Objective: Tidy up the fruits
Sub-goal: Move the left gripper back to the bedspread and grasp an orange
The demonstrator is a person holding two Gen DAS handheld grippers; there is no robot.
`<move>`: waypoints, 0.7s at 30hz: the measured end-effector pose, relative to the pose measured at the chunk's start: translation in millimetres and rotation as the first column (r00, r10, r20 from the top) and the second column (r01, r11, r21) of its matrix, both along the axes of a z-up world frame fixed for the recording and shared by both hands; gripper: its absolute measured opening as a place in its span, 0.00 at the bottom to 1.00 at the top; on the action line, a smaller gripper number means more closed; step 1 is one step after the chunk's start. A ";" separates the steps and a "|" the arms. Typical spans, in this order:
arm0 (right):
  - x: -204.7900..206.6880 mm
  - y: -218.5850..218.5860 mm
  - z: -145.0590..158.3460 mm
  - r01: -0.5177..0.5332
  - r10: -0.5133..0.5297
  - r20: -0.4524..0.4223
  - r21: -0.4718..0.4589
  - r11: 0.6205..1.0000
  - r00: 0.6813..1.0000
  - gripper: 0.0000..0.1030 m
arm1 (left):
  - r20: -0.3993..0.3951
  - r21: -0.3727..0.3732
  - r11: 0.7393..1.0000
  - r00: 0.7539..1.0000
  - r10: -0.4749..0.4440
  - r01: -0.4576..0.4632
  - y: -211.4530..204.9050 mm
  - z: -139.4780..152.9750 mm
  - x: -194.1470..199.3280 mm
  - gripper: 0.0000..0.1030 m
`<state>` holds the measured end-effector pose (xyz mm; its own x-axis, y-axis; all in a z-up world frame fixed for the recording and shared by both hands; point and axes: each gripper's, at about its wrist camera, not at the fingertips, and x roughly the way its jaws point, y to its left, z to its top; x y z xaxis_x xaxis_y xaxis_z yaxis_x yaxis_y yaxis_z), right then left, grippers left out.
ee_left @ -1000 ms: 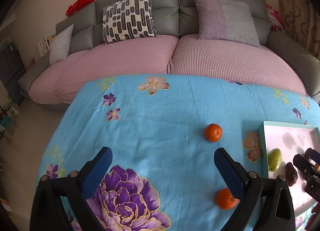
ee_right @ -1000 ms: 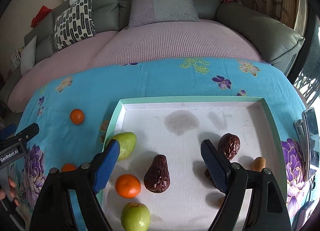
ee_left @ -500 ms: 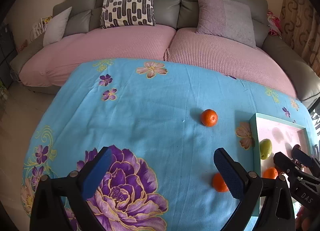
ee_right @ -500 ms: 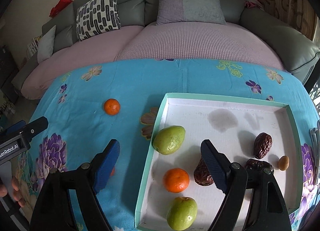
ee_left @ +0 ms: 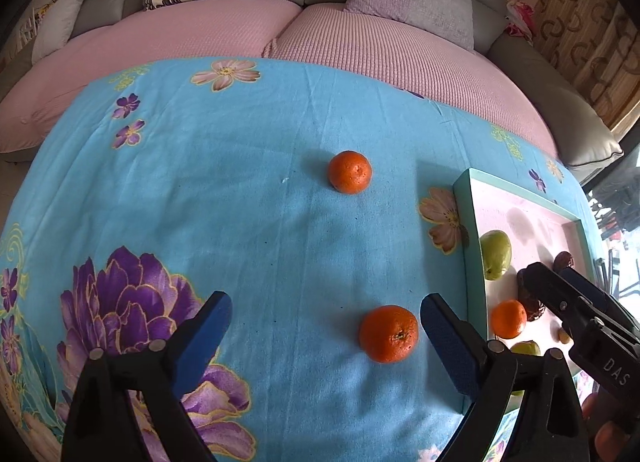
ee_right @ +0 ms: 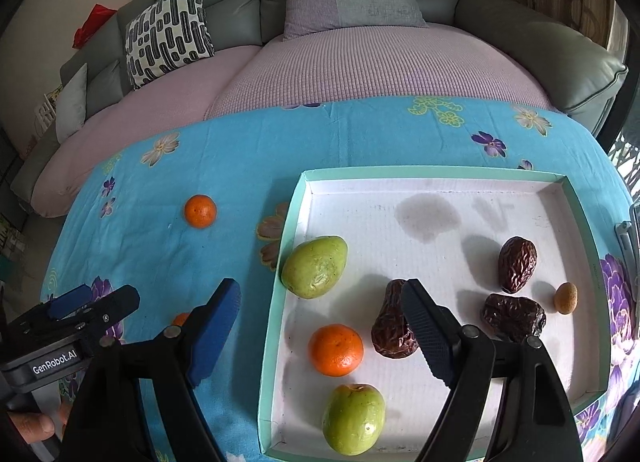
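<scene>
Lying loose on the blue floral cloth (ee_left: 240,189): near tangerine (ee_left: 388,333) at lower centre of the left view, sitting between the spread, empty fingers of the left gripper (ee_left: 324,330); far tangerine (ee_left: 350,171) resting mid-frame. Sitting in the tray (ee_right: 280,302) at lower right of the right view: one tangerine (ee_right: 335,349), two green fruits, three dark wrinkled fruits. Hanging over the tray's left edge: right gripper (ee_right: 320,322), released, gripping nothing.

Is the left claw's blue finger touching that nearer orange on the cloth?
Apart. In the left wrist view, blue cloth shows between the nearer orange and the fingers of the open left gripper.
</scene>
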<state>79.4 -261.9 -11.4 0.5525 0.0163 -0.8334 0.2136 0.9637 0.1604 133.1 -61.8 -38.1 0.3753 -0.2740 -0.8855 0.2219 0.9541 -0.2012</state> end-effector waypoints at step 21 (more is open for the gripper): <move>0.0 -0.8 3.0 -0.002 0.003 0.008 -0.033 0.999 1.000 0.80 | -0.086 -0.029 0.993 0.990 -0.116 0.114 -40.0 -25.6 -5.5 0.40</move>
